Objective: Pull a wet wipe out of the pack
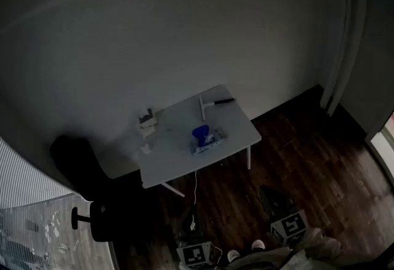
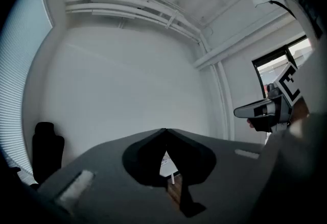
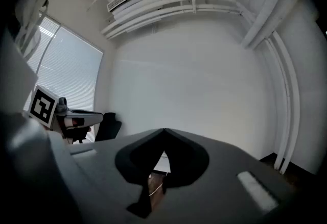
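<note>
The left gripper (image 2: 164,132) has its 2 jaws closed tip to tip, with nothing between them. The right gripper (image 3: 163,131) is likewise closed and empty. Both point level into the room, side by side and apart, each showing at the edge of the other's view. In the head view they sit at the bottom edge, marker cubes facing up, above a dark wood floor (image 1: 308,158).

Through the small gap under each pair of closed tips, a bit of the white table (image 1: 240,124) shows, well ahead of both grippers. The wet wipe pack (image 1: 207,142) lies on that table near its front edge, roughly mid-width, with a blue object (image 1: 200,133) on or just behind it; which one cannot be told in the dim light. Neither gripper is near the pack.

Toward the table's far edge lies a white tool with a dark handle (image 1: 213,103), and a few small white items (image 1: 146,122) stand at the left side. A thin white cable (image 1: 196,192) hangs from the front edge to the floor. A dark chair (image 1: 77,167) stands left of the table, against the plain white wall (image 1: 184,29).
</note>
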A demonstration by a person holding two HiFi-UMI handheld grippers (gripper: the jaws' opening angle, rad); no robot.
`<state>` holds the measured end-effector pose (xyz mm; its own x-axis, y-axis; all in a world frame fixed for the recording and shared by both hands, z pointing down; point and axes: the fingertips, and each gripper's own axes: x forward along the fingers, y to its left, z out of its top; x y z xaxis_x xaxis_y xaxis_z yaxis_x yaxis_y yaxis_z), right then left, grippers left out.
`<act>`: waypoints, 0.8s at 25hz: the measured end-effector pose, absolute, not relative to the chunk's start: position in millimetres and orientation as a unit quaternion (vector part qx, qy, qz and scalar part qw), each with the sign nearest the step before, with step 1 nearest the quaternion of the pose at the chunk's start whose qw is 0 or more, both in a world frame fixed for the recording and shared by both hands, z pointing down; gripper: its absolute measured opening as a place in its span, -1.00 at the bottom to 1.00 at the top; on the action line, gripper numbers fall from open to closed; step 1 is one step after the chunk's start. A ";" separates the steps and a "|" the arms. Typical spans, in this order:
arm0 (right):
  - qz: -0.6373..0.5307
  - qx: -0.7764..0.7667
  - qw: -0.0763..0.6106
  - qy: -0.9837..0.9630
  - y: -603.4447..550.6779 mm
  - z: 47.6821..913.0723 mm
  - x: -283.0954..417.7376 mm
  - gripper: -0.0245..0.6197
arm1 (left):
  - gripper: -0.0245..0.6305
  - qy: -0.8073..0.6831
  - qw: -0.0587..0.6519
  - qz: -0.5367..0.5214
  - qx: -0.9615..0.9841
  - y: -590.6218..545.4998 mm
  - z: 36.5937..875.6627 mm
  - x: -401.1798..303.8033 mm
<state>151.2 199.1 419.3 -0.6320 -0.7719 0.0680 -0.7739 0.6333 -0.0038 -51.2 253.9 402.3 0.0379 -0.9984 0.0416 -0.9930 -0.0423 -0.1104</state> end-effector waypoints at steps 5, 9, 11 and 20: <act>0.018 0.429 0.031 -0.902 198.4 419.1 148.4 -0.91 | -0.92 0.689 0.027 -0.051 -0.722 253.5 402.1 -54.8; 0.033 0.435 0.026 -0.899 195.3 423.6 154.7 -0.91 | -0.92 0.687 0.029 -0.058 -0.723 250.9 411.6 -55.9; 0.041 0.436 0.020 -0.899 195.1 423.2 158.7 -0.91 | -0.92 0.688 0.029 -0.061 -0.722 251.3 413.0 -55.0; 0.050 0.429 0.012 -0.902 193.5 423.4 181.1 -0.90 | -0.92 0.701 0.024 -0.068 -0.709 251.5 416.9 -40.7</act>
<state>181.1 193.5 423.4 -0.6311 -0.7731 0.0640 -0.7754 0.6263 -0.0806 -40.7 251.5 416.9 0.0077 -0.9980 0.0629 -0.9915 -0.0158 -0.1293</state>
